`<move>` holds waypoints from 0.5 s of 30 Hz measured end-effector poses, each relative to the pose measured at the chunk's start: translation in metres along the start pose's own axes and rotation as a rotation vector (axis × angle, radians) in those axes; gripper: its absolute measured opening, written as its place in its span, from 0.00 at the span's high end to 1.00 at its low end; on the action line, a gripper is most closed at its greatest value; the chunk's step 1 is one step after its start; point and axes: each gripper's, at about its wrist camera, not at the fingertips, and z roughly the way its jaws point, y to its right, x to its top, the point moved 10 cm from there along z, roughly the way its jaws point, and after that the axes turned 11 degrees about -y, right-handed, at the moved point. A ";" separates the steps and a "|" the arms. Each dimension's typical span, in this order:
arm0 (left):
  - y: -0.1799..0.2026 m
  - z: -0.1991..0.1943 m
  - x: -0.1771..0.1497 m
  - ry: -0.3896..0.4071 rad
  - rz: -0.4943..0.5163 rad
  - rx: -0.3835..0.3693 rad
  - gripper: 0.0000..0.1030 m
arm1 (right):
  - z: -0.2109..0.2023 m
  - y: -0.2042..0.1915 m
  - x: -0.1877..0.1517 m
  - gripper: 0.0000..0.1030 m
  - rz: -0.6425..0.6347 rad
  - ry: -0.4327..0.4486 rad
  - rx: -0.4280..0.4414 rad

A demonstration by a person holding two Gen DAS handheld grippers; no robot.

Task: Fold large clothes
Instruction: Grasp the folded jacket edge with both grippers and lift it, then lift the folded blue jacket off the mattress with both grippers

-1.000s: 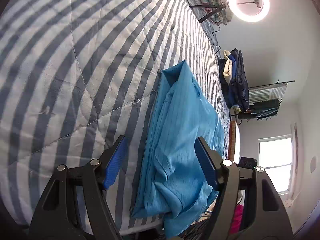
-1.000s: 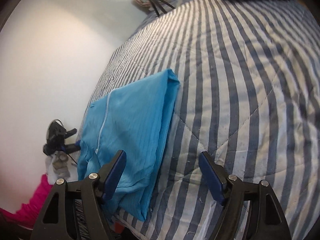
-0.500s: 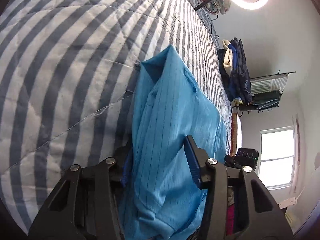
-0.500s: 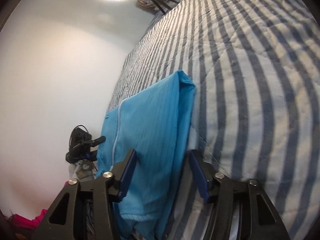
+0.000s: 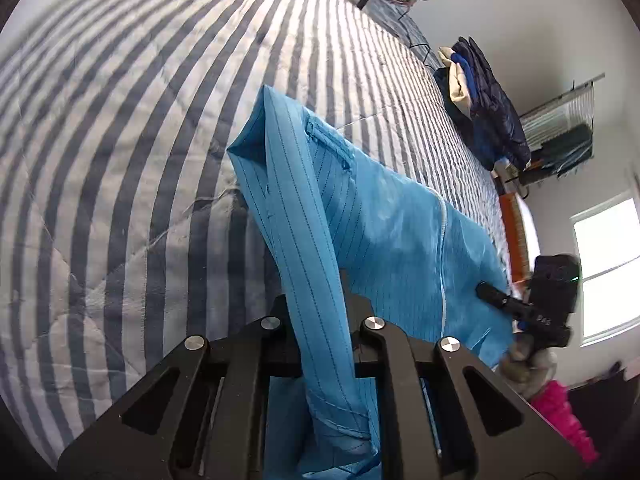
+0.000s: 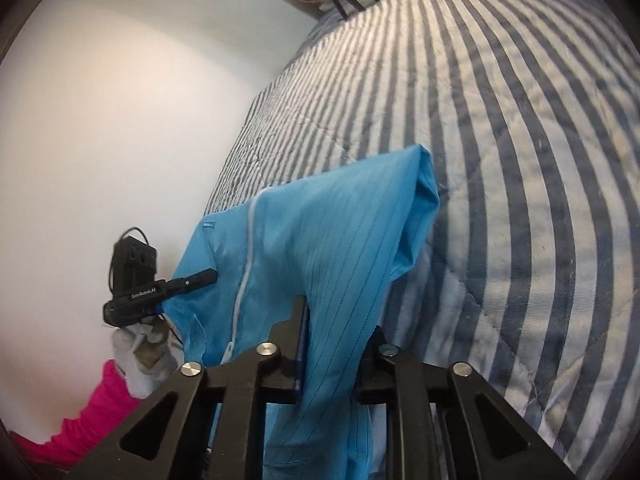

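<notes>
Left hand-held gripper [image 5: 316, 320]: jaws closed tight on a raised fold of the blue garment [image 5: 380, 220]. Right hand-held gripper [image 6: 334, 344]: likewise clamped on the garment's other near edge, cloth bunched between the pads. Both point forward over the bed, holding the near hem lifted; the far part lies on the striped quilt [image 5: 120, 140]. A gloved hand [image 6: 144, 354] with pink sleeve shows in the right view. Lettering on the left gripper reads roughly "GenRobot.AI".
</notes>
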 end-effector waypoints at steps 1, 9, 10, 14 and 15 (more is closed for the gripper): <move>0.006 -0.001 0.002 0.009 0.009 0.008 0.93 | -0.001 -0.007 0.000 0.89 -0.013 0.004 -0.026; 0.029 -0.013 0.000 0.051 0.043 0.046 0.94 | 0.002 -0.050 -0.004 0.92 -0.069 0.022 -0.159; 0.028 -0.012 0.000 0.048 0.042 0.053 0.94 | 0.003 -0.050 -0.004 0.92 -0.060 0.024 -0.151; 0.009 -0.009 -0.005 0.037 0.014 0.057 0.94 | 0.010 -0.031 -0.007 0.67 -0.044 -0.009 -0.162; 0.005 -0.006 -0.005 0.030 0.004 0.058 0.94 | 0.012 -0.021 -0.010 0.59 -0.024 -0.014 -0.181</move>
